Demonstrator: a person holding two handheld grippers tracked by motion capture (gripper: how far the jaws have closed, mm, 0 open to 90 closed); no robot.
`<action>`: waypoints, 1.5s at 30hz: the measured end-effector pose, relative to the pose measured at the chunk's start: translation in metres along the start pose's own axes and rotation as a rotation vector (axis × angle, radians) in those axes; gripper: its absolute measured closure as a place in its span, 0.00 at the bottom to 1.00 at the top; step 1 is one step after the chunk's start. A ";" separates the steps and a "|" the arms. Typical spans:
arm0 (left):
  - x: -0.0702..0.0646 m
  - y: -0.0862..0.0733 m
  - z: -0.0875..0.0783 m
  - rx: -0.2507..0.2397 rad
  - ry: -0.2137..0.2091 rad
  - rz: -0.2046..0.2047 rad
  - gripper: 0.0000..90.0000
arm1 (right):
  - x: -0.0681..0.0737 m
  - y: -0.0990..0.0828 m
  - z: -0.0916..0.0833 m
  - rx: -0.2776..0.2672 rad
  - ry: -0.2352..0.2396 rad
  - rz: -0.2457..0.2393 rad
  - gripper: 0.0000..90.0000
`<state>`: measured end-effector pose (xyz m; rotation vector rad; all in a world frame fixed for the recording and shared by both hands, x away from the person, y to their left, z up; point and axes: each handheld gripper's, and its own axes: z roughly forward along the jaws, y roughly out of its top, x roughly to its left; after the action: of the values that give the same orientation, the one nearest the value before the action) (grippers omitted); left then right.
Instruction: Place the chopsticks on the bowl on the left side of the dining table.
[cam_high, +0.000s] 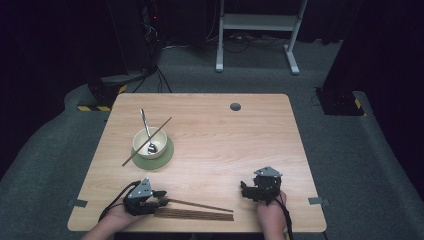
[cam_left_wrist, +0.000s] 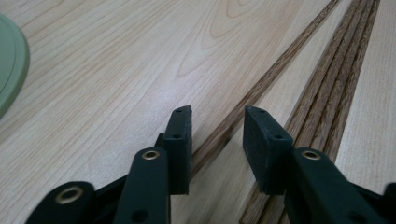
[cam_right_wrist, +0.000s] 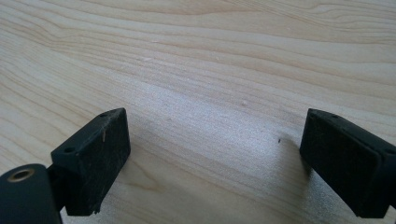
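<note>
My left gripper (cam_high: 162, 195) (cam_left_wrist: 217, 112) lies low at the table's front left, pointing right. Its jaws stand a little apart, and a single dark wooden chopstick (cam_high: 200, 204) (cam_left_wrist: 261, 86) runs on the table between them; the pads do not press on it. Beside it lies a row of several more chopsticks (cam_high: 195, 214) (cam_left_wrist: 336, 79). My right gripper (cam_high: 246, 189) (cam_right_wrist: 215, 135) rests at the front right, wide open over bare wood. A cream bowl (cam_high: 150, 142) on a green saucer (cam_high: 167, 156) (cam_left_wrist: 11, 60) holds a metal spoon (cam_high: 145, 127), with one chopstick (cam_high: 162, 126) laid across its rim.
The light wooden table (cam_high: 225, 140) has a round cable hole (cam_high: 235, 106) near its far edge. Behind the table stand a white frame (cam_high: 260, 22) and dark equipment with cables (cam_high: 145, 35) on a grey floor.
</note>
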<state>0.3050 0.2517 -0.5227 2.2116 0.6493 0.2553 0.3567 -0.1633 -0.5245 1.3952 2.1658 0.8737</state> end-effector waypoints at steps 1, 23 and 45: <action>0.001 0.000 0.000 -0.002 0.000 0.001 0.76 | 0.000 0.000 0.000 0.000 0.000 0.000 0.09; 0.016 0.000 0.002 -0.014 0.001 -0.053 0.92 | 0.001 -0.001 -0.001 0.002 0.003 0.000 0.09; 0.005 0.002 0.006 -0.023 0.051 -0.033 0.93 | 0.002 -0.001 -0.001 0.002 0.010 -0.012 0.09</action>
<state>0.3124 0.2495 -0.5252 2.1763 0.7069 0.3014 0.3550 -0.1622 -0.5244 1.3804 2.1806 0.8768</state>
